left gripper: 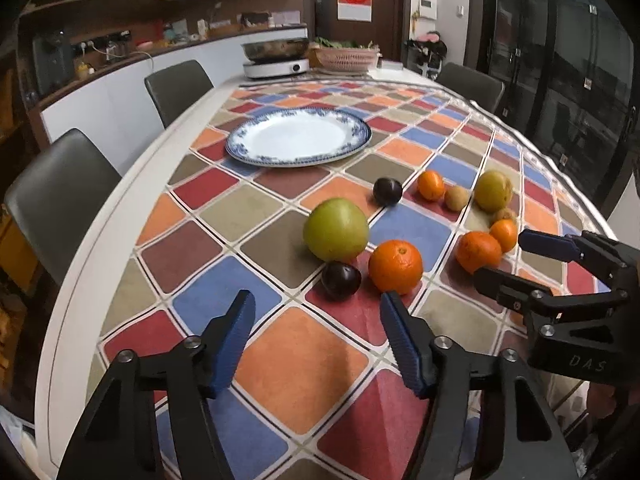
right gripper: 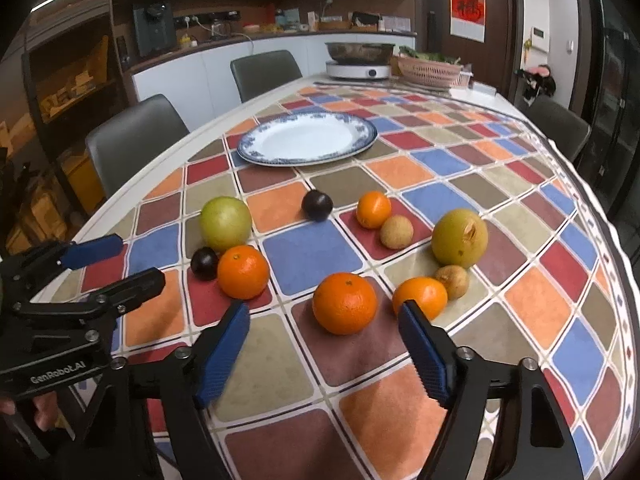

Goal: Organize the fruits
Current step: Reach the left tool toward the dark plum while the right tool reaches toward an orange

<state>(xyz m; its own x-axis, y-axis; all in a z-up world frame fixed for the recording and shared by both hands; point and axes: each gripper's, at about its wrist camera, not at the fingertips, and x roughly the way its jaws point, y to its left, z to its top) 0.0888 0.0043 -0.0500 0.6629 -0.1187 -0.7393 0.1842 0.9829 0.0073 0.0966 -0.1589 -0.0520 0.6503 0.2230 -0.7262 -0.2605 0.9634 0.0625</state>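
Fruit lies loose on the chequered tablecloth in front of a bare blue-rimmed white plate [left gripper: 298, 136] [right gripper: 308, 140]. My left gripper [left gripper: 318, 300] [right gripper: 139, 259] is open, just short of a dark plum [left gripper: 341, 280] [right gripper: 204, 263], an orange [left gripper: 395, 266] [right gripper: 243, 272] and a big green fruit [left gripper: 335, 229] [right gripper: 225, 223]. My right gripper [right gripper: 323, 311] [left gripper: 502, 258] is open too, its fingers either side of a second orange [right gripper: 345, 303] [left gripper: 478, 251] but short of it. A smaller orange [right gripper: 419, 297] sits by its right finger. Nothing is held.
Further back lie another plum [right gripper: 317, 205], a small orange [right gripper: 373, 209], a yellow-green fruit [right gripper: 460, 237] and two small brown fruits [right gripper: 396, 231]. An induction cooker with a pan [right gripper: 358, 70] and a pink basket [right gripper: 430, 70] stand at the far end. Grey chairs [left gripper: 60, 200] line the left edge.
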